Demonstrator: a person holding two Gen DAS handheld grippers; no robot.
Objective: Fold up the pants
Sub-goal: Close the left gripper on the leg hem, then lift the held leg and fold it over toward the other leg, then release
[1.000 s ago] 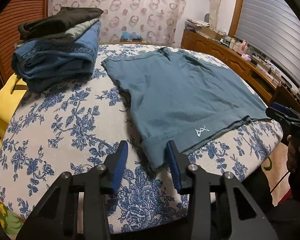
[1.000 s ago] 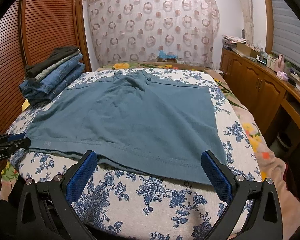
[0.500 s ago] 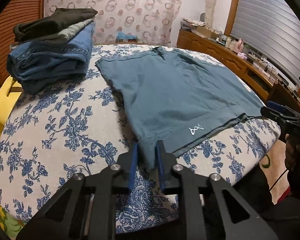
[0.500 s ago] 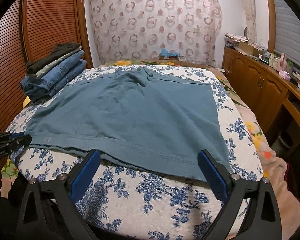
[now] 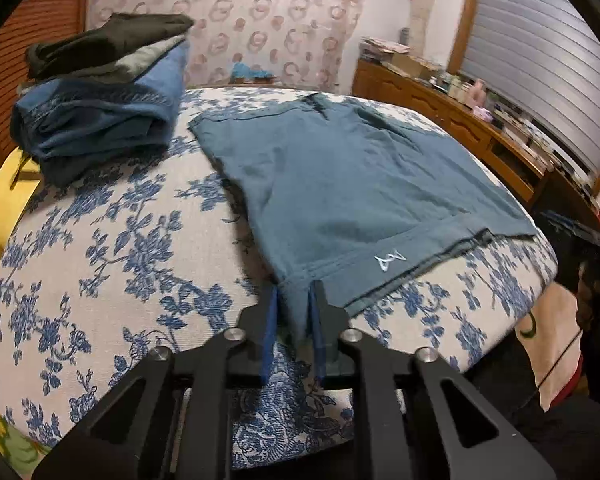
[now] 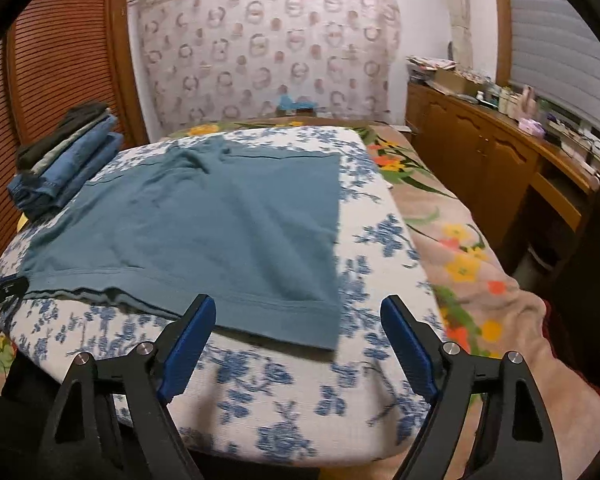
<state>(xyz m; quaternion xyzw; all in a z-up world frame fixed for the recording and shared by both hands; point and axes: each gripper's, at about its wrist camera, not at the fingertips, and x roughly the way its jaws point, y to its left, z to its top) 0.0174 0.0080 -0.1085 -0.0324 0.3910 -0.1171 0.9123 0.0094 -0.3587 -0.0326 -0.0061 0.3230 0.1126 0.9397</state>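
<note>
The blue-green pants (image 5: 340,184) have a small white mark (image 5: 387,261) sewn near the bottom hem. It looks like zigzag lines, a bit like the letters "AA", but it cannot be read for sure. No other writing shows.

The pants lie spread flat on the bed (image 5: 100,248), which has a white cover with blue flowers. The hem end is near the front edge of the bed, and the waist end points to the far wall.

The left gripper (image 5: 293,300) is at the hem corner near the white mark. Its two blue fingers are pressed close together and pinch that corner of the pants.

The right gripper (image 6: 298,312) is at the other hem corner (image 6: 324,320). Its blue fingers are spread wide, one on each side of the corner, and they do not touch the cloth.

Beside the pants, on the far left part of the bed, sits a pile of folded clothes (image 5: 100,96). Blue jeans are at the bottom and dark things are on top. The pile is just beside the waist end of the pants but does not cover them. A yellow thing (image 5: 4,208) pokes out past the bed edge below the pile. To the right of the bed stands a long wooden cabinet (image 6: 480,152) with small things on top. A curtain with rings (image 6: 268,52) hangs behind the bed.
</note>
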